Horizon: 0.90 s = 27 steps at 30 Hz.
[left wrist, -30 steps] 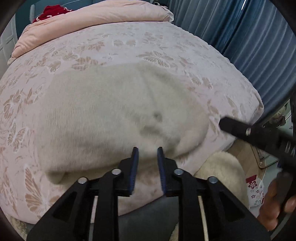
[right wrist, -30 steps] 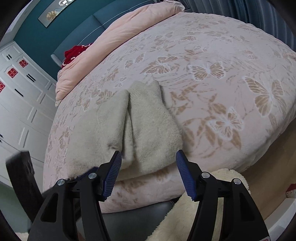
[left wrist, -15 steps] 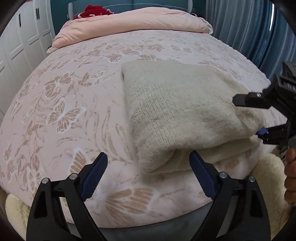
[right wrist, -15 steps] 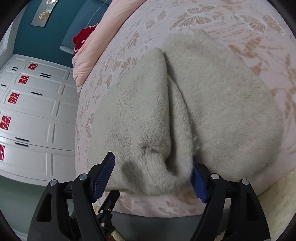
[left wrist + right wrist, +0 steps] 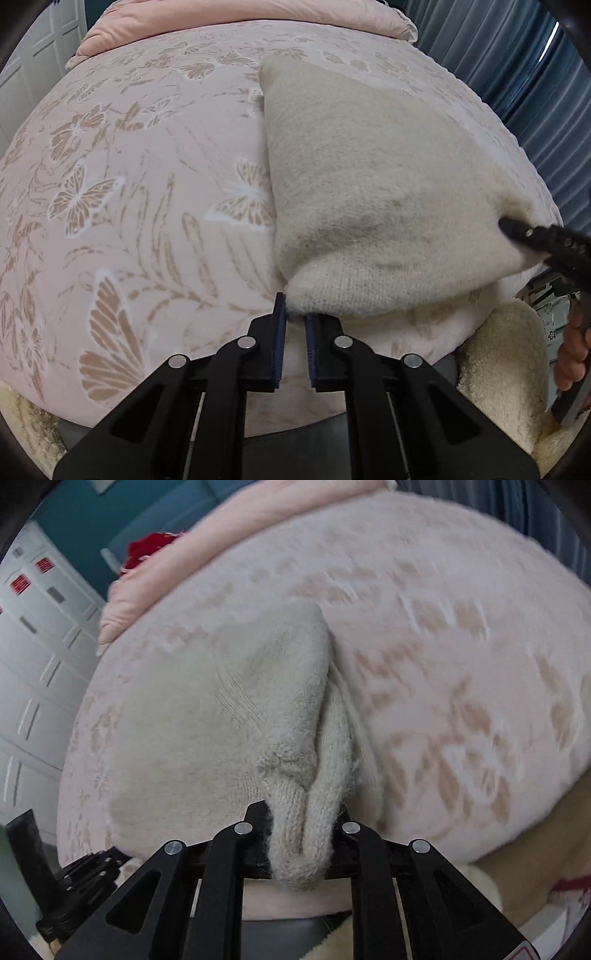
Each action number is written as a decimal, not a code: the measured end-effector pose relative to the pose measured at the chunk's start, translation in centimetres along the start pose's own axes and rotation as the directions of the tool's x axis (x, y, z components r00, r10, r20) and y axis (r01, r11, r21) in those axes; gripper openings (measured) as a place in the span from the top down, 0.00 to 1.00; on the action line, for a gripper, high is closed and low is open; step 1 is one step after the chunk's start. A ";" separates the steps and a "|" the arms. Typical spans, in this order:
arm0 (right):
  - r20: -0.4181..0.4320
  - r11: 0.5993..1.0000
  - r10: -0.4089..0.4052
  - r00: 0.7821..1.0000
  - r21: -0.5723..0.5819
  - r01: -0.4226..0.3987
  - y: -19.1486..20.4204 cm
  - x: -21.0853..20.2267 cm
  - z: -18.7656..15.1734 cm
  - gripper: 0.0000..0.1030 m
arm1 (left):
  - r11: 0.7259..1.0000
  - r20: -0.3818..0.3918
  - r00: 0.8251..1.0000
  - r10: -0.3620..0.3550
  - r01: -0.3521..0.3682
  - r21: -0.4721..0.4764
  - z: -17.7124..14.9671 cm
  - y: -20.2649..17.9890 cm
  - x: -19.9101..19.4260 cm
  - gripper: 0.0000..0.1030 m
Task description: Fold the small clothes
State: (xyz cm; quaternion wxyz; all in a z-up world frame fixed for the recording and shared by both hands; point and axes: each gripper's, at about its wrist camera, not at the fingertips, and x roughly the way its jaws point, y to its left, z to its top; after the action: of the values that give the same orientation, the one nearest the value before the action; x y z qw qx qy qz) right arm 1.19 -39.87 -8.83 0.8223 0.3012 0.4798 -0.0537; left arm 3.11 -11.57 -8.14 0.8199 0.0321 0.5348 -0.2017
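A folded cream knit garment [image 5: 376,192] lies on the pink butterfly bedspread [image 5: 129,192] near the bed's front edge. My left gripper [image 5: 294,317] is shut on the garment's near left corner, with knit fluff between the blue pads. My right gripper [image 5: 303,830] is shut on a thick bunched fold of the same garment [image 5: 229,716] at its near right corner. The right gripper also shows in the left wrist view [image 5: 532,240], dug into the garment's right edge.
A pink duvet [image 5: 240,18] lies rolled at the head of the bed, with a red item [image 5: 151,548] on it. White cabinets [image 5: 33,646] stand at left, blue curtains [image 5: 517,74] at right. A fluffy cream rug [image 5: 498,369] lies below the bed's edge.
Both grippers were open around the garment's near edge half a second ago; now both have shut on it, left on the left corner, right on the bunched right fold.
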 end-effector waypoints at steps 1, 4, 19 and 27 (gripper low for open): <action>0.030 0.999 0.040 0.999 0.022 -0.041 0.0 -0.9 0.0 0.87 | 1.000 -0.002 1.000 0.011 -0.011 0.008 0.0 -0.3 0.0 0.91; 0.094 0.997 0.077 0.993 -0.022 -0.075 1.4 -2.9 0.7 0.87 | 1.000 -0.006 1.000 0.025 -0.025 0.005 0.0 -0.4 0.0 0.91; 0.154 0.978 0.019 0.988 -0.208 0.013 7.4 -8.0 1.1 0.87 | 0.986 0.060 0.985 0.164 -0.165 0.007 -1.0 0.6 -5.5 0.20; -0.264 0.894 -0.028 0.964 -0.438 -0.094 17.0 7.6 -2.1 0.94 | 0.973 0.090 0.971 0.223 -0.215 -0.087 -0.9 3.3 -8.1 0.16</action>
State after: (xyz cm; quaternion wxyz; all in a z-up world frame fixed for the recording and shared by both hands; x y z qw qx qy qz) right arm 10.07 -23.40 -8.27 0.7991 0.1172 0.5788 0.1122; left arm 0.67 -5.92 -1.85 0.8633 0.0496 0.4941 -0.0905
